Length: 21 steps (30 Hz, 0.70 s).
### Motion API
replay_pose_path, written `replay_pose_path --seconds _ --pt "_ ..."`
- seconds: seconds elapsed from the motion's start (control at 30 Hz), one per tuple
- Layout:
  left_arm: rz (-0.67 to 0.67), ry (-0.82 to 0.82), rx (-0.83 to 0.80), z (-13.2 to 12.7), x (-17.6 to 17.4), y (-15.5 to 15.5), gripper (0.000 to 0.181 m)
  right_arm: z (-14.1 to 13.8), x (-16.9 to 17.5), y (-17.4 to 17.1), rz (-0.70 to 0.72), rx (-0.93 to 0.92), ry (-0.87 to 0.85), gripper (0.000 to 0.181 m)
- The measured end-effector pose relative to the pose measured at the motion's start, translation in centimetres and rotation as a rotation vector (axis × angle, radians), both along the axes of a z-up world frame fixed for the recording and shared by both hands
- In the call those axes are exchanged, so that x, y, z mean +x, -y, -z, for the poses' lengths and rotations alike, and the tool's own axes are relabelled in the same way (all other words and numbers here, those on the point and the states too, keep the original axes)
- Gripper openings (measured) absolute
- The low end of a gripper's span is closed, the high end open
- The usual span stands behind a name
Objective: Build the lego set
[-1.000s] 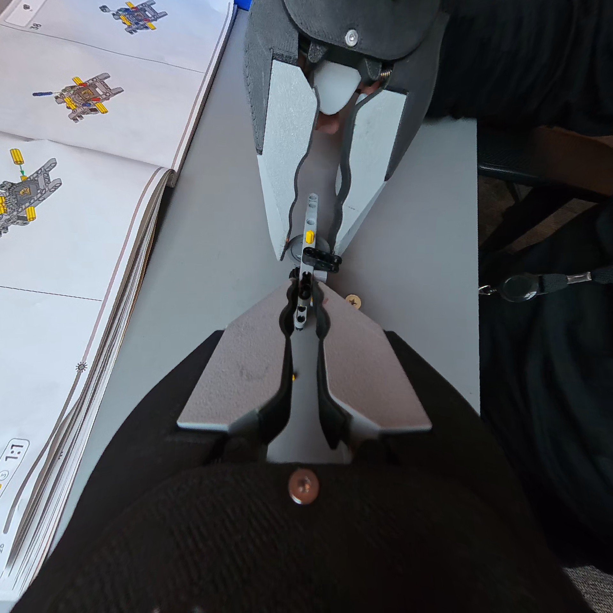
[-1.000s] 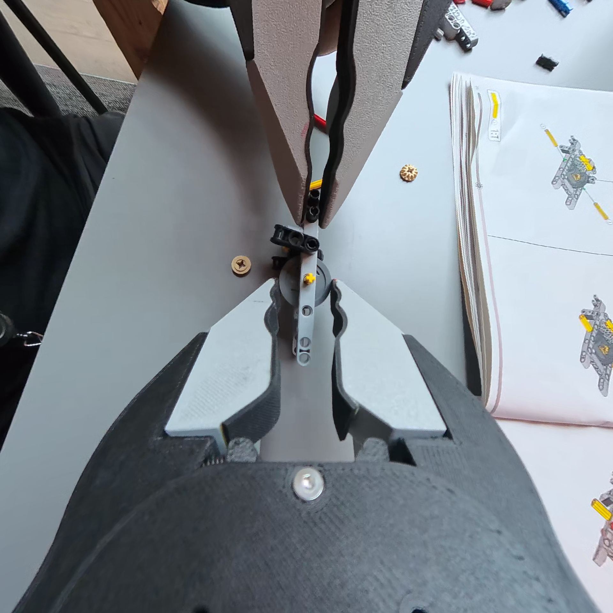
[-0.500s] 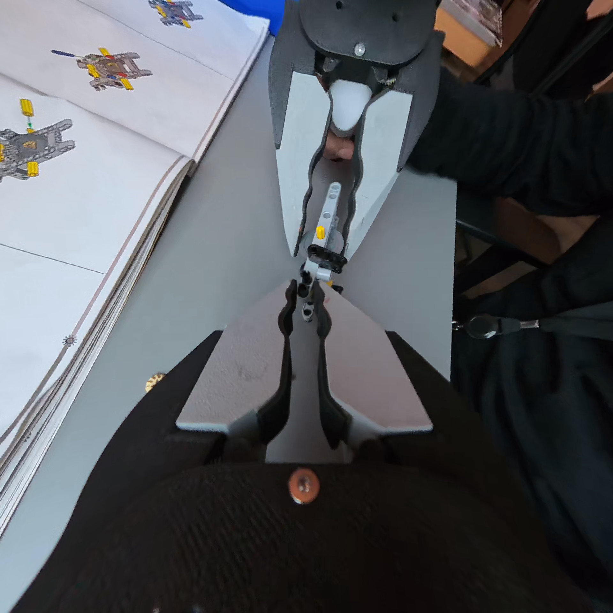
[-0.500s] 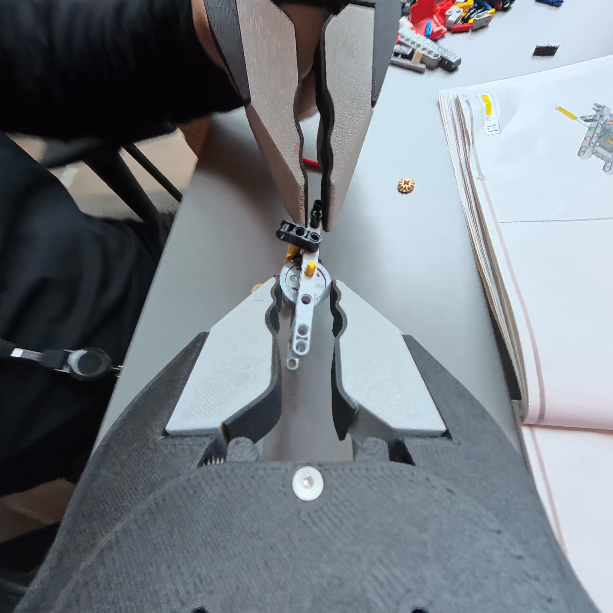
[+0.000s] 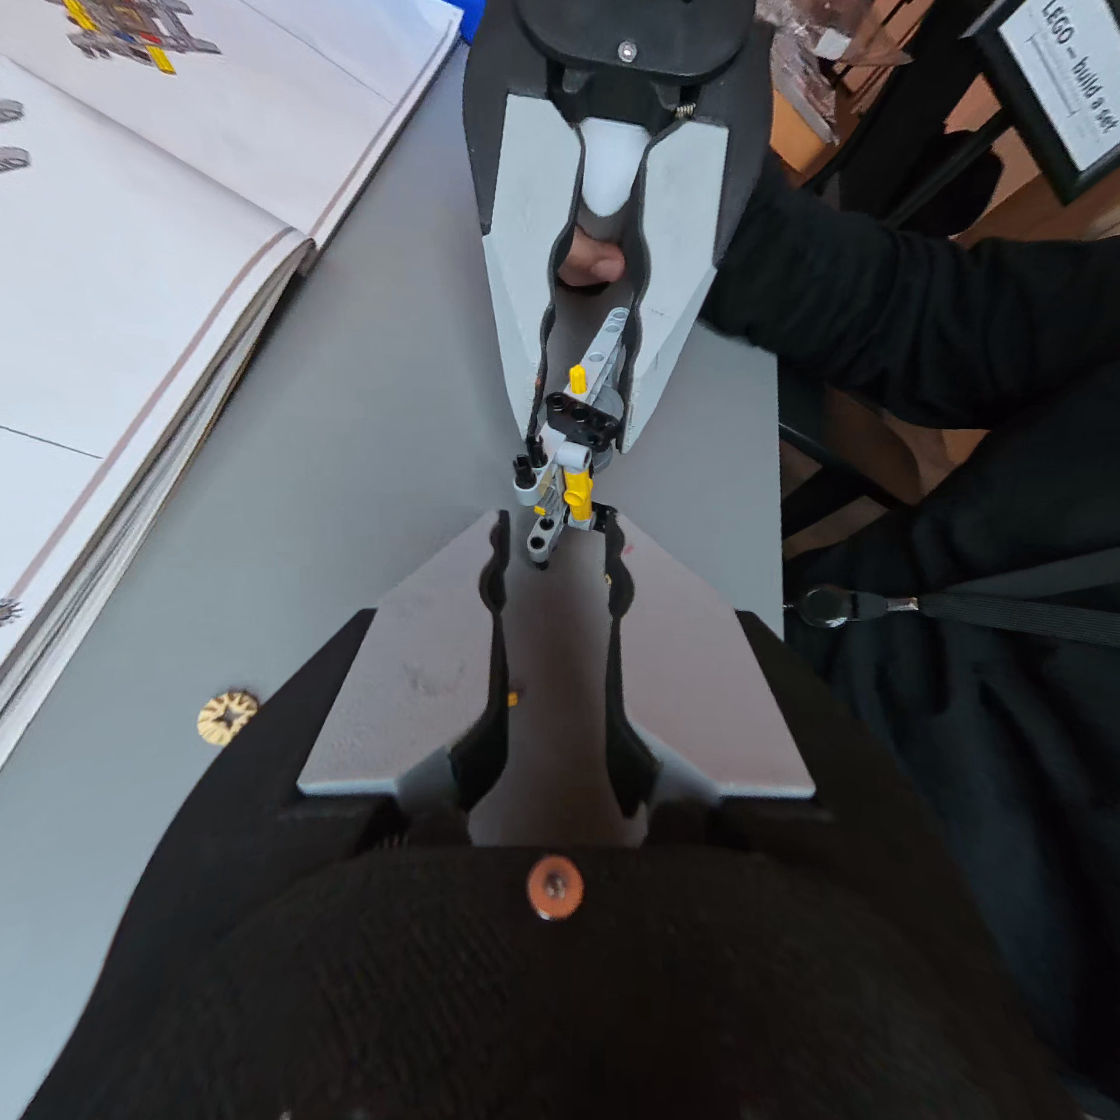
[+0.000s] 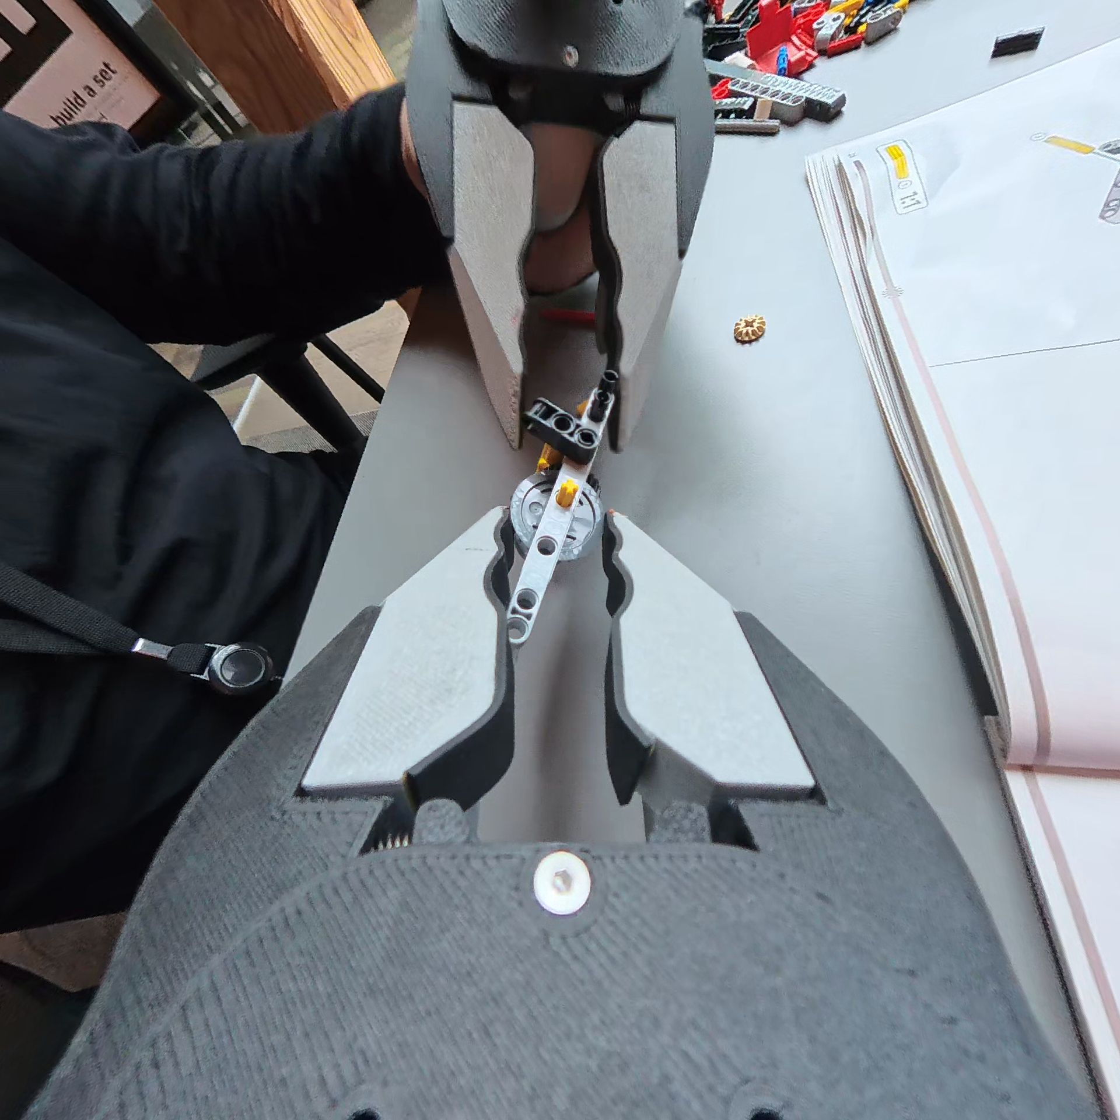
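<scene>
Lego assembly [image 5: 566,460], right jaws gripping, left jaws parted

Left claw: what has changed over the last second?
The left claw has opened and let go of the lego assembly, which the right claw now grips around its grey wheel, lifted off the table. The tan gear stayed put.

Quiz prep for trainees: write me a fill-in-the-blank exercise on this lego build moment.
1. The right gripper grips the lego assembly, while the left gripper has its jaws ___.
2. The three-hole beam across the assembly is ___.
3. The peg poking from the assembly's grey wheel is ___.
4. The tan gear lies on the ___ beside the instruction booklet.

Missing words: open; black; yellow; table.
</scene>
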<state>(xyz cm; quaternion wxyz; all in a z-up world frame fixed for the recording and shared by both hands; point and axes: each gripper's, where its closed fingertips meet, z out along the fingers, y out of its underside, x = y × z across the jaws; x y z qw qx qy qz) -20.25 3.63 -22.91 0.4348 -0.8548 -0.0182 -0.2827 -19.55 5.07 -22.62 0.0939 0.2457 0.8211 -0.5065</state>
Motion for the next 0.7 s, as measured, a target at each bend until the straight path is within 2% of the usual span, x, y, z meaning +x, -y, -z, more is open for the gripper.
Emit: replay_pose_path --seconds 0.2,0.33,0.53,0.7 --pt "0.027 0.013 0.035 0.0 0.8 -0.4 0.004 -0.7 -0.1 -0.3 -0.005 -0.093 0.056 0.026" --pt "0.018 0.024 0.062 -0.5 0.6 -0.4 0.003 -0.7 -0.3 -0.5 0.003 -0.09 0.045 0.026" --pt "-0.002 -0.035 0.035 0.1 -0.2 0.1 0.0 -0.2 -0.3 -0.3 -0.002 -0.052 0.011 0.026" --pt "-0.021 -0.154 -0.027 0.4 -1.3 1.0 0.004 0.0 -0.3 -0.2 -0.003 -0.047 0.011 0.026"
